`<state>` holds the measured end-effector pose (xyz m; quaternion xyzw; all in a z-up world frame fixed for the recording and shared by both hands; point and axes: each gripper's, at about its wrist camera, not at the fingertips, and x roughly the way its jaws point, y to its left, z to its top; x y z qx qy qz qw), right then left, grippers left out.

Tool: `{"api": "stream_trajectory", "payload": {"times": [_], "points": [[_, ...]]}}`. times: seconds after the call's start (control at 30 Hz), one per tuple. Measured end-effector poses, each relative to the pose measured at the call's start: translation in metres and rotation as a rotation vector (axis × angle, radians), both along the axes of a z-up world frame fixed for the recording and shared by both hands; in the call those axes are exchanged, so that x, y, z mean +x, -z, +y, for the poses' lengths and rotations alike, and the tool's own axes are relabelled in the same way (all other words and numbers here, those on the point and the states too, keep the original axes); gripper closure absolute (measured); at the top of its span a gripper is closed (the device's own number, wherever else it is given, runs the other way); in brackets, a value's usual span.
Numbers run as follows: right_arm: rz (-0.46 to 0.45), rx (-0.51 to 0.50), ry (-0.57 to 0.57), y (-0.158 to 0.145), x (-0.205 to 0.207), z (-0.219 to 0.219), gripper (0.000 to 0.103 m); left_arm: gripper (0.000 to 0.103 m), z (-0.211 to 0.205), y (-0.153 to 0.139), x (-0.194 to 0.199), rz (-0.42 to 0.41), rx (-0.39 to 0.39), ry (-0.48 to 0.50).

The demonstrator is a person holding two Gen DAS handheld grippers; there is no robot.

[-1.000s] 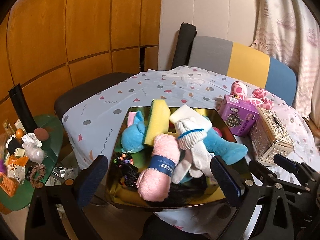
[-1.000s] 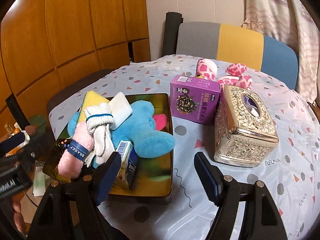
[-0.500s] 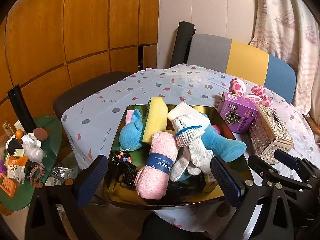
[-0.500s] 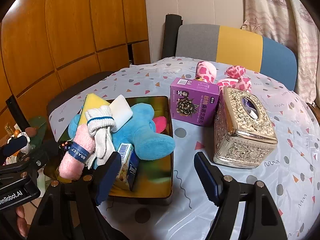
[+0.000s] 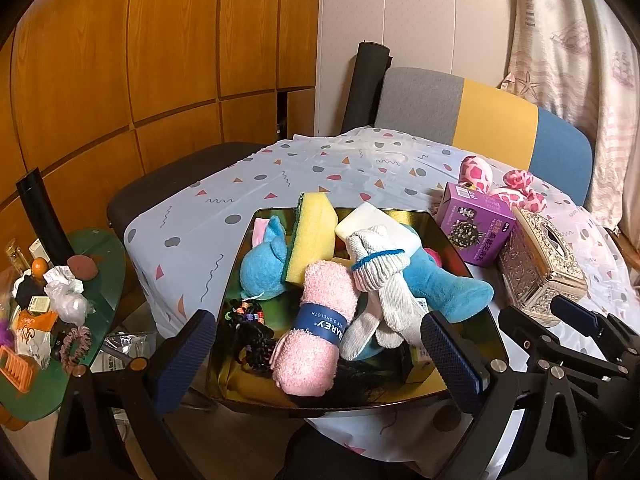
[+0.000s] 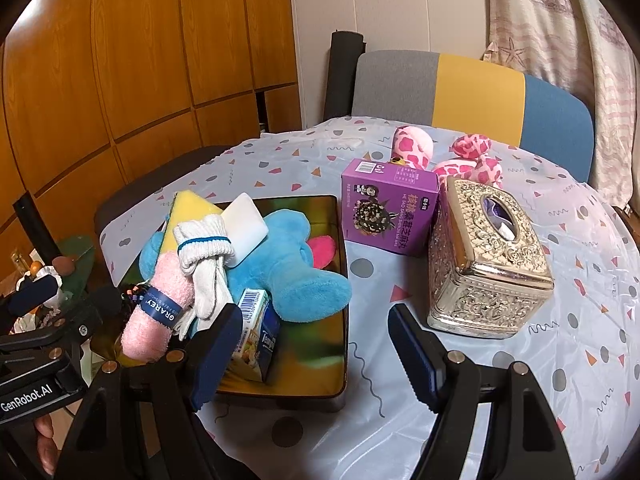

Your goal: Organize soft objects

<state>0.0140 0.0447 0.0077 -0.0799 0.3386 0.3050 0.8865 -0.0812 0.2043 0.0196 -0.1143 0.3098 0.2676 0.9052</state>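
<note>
Change: the tray pile sits slightly lower in the left wrist view than a second ago; nothing in it has shifted.
Left gripper (image 5: 320, 356): jaws wide, empty, hovering at the near edge of the shiny gold rectangular tray (image 5: 476, 312).
Right gripper (image 6: 316, 344): jaws wide, empty, over the tray's near right corner.
Rolled pink fluffy towel with blue band (image 5: 316, 328): in the tray, nearest the grippers.
White knitted gloves (image 5: 380, 280): draped on the pile, just right of the towel.
Blue plush toy (image 6: 296, 268): beneath them, filling the tray's middle.
Yellow sponge (image 5: 312, 232): leaning at the tray's far side.
Purple cardboard box (image 6: 390, 212): just right of the tray's far end.
Ornate silver tissue box (image 6: 484, 260): right of the tray, touching the purple box.
Pink spotted plush (image 6: 448, 156): beyond the purple box.
</note>
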Motion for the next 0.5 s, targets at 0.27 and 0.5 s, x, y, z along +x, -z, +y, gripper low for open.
{"api": "stream_trajectory", "payload": {"times": [0.27,0.5], "points": [[-0.002,0.0,0.003,-0.0005,-0.0004,-0.0007,0.026,0.0,-0.0009,0.0003,-0.0019,0.001,0.002,0.002],[-0.005,0.003,0.004,-0.0021,-0.0017,-0.002,0.026,0.0,-0.0013,0.0001,-0.0024,0.001,0.001,0.002]]}}
